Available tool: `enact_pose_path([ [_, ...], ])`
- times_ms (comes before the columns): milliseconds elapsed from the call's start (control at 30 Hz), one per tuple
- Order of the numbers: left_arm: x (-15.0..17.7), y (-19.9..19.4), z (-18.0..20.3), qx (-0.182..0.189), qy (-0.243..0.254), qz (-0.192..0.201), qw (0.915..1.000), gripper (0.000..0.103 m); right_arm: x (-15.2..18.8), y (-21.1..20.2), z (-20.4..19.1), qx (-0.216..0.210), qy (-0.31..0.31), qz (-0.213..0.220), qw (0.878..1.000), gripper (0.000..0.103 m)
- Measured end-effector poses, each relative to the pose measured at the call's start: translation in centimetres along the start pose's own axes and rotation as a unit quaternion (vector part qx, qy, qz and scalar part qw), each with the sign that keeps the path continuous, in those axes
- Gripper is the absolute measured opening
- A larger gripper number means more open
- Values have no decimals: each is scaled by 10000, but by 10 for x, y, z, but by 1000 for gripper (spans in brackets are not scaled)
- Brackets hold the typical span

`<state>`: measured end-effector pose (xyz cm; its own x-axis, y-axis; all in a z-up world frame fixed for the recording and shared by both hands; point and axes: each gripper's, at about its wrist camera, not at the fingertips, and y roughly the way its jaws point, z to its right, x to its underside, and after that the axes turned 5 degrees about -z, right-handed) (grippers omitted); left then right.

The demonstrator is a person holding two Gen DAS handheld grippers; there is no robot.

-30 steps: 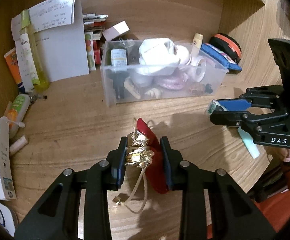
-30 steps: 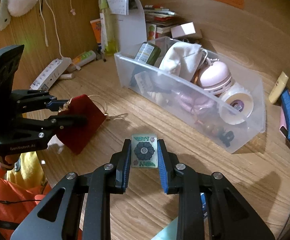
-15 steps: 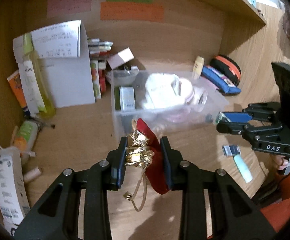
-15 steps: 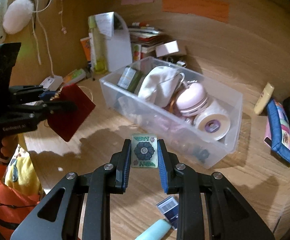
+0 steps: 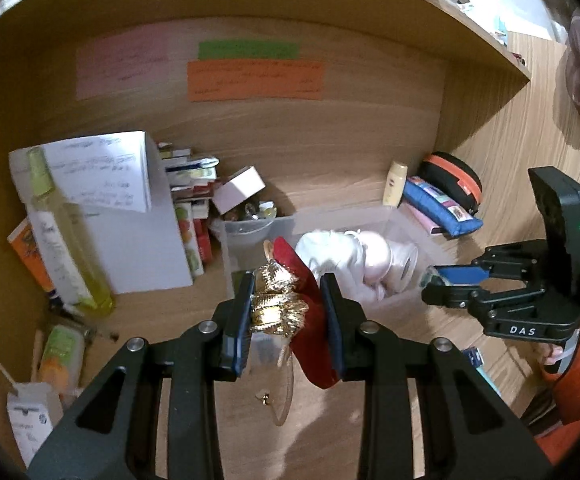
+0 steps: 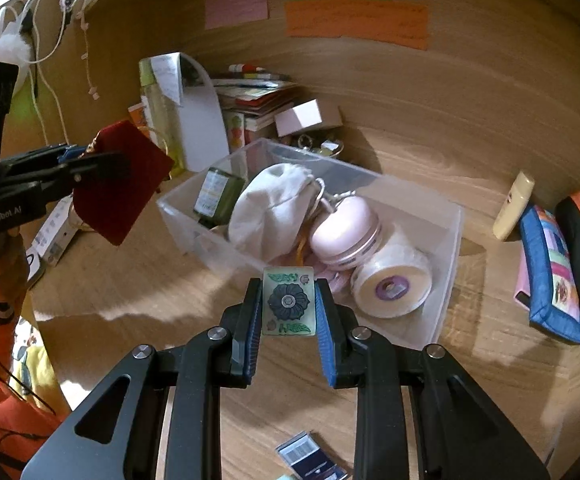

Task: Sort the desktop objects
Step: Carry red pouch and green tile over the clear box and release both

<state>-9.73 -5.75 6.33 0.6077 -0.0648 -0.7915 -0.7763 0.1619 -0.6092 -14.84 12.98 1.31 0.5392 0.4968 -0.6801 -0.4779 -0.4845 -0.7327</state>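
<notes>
Between the fingers of the left gripper (image 5: 286, 312) a red pouch (image 5: 310, 320) hangs clamped by its gold neck, lifted off the desk (image 6: 430, 152). The right gripper (image 6: 288, 307) pinches a green flower card (image 6: 288, 301), near the clear bin (image 6: 448, 264).

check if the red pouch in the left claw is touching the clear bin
Apart. The right wrist view shows the red pouch held up in the left claw, with bare desk visible between it and the clear bin's near corner.
</notes>
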Motion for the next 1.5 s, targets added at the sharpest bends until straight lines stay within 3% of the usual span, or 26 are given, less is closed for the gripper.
enact_pose_path([
  [333,-18,30,-9,120,-146,-38,9998,31,-13,19,12,2,48,-163,9999,22],
  [733,-15,77,-15,299,-271,-481,9980,32,-18,39,24,81,203,-383,9990,22],
  [1100,-12,78,-10,147,-195,-528,9983,34,-18,37,23,183,204,-384,9989,22],
  [1300,-13,70,-10,55,-211,-412,9989,45,-13,25,24,231,292,-322,9988,23],
  [1400,-16,60,-12,-74,-289,-181,9994,61,-9,16,25,297,382,-277,9984,31],
  [1433,-18,59,-12,-126,-298,-132,9994,62,-7,13,26,301,422,-262,9983,37],
  [1500,-22,55,-12,-226,-303,-74,9993,62,-2,7,27,350,474,-228,9980,38],
])
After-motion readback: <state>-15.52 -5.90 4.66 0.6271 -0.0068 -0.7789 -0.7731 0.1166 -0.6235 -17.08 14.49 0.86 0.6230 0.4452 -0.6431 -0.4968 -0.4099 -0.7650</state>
